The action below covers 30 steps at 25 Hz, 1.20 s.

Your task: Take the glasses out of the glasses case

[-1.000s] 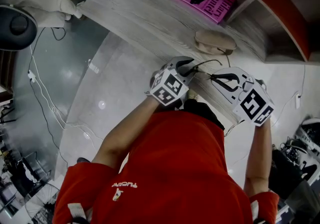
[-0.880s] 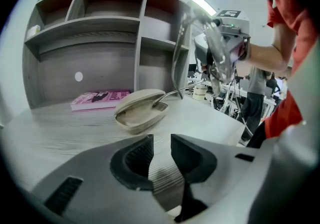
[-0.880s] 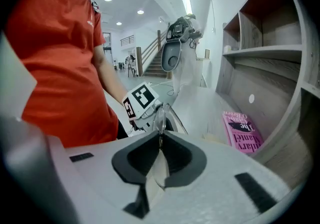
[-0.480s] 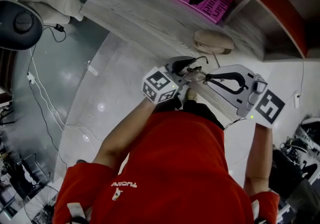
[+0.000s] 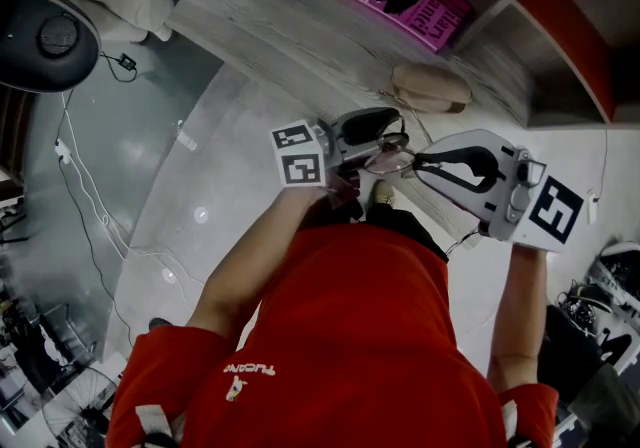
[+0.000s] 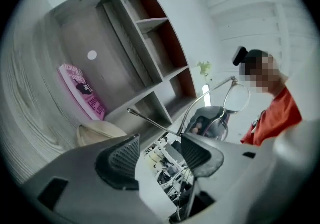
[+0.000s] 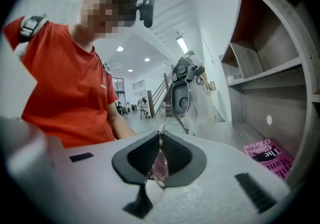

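The thin-framed glasses [image 5: 388, 156] hang in the air between my two grippers, above the table's near edge. My right gripper [image 5: 418, 158] is shut on one lens [image 7: 160, 165], which stands edge-on between its pads. My left gripper [image 5: 380, 136] faces it from the left and its jaws are opening. In the left gripper view [image 6: 160, 140] an unfolded temple arm [image 6: 150, 120] crosses just past the jaw tips, and neither pad presses on it. The other lens [image 6: 236, 99] shows beyond. The beige glasses case [image 5: 430, 86] lies on the table behind, its inside hidden.
A pink book [image 5: 420, 1] lies on the grey wooden table [image 5: 260, 16] beyond the case. A shelf unit with red-brown insides [image 5: 560, 16] stands at the table's far right. A black round device [image 5: 45, 36] and cables [image 5: 90, 196] are on the floor to the left.
Both grippers have risen with the glasses. The left gripper has rolled, its marker cube swinging up and left, and its jaws have spread off the frame. The right gripper keeps its hold.
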Available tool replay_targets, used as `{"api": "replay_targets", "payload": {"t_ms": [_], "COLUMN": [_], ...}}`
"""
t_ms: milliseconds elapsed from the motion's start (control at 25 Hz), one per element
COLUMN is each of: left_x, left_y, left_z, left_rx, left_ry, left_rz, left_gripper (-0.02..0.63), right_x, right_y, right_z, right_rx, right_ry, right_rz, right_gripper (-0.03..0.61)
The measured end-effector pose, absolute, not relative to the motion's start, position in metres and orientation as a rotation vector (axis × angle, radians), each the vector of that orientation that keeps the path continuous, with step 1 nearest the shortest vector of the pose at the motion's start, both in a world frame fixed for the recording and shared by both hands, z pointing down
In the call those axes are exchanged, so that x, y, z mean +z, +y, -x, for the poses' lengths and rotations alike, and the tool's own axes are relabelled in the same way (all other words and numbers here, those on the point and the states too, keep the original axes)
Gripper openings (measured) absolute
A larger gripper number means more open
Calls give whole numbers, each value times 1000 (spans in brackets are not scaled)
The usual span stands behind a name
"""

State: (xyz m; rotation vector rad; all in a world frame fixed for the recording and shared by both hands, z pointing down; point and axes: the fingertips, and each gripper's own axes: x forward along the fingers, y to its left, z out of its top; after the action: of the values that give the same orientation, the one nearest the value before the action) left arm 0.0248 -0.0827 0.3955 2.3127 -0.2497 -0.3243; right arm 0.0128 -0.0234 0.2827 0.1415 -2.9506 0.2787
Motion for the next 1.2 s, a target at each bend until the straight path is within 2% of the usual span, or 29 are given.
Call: {"api": "replay_targets", "payload": {"t_ms": [640, 1200], "left_x": [352, 326], "left_y": [-89, -88], "left_z": [-32, -29], "left_rx": [-471, -472], "left_ry": [-121, -165], "left_rz": [-2339, -2519], "left_gripper": [242, 130], "right_x": [294, 306], "right_y": [-28, -43], "right_z": [-9, -13], "right_rx": [319, 431], "right_ry": [-2937, -2930], "right_rz": [-132, -245], "right_gripper": [29, 29]}}
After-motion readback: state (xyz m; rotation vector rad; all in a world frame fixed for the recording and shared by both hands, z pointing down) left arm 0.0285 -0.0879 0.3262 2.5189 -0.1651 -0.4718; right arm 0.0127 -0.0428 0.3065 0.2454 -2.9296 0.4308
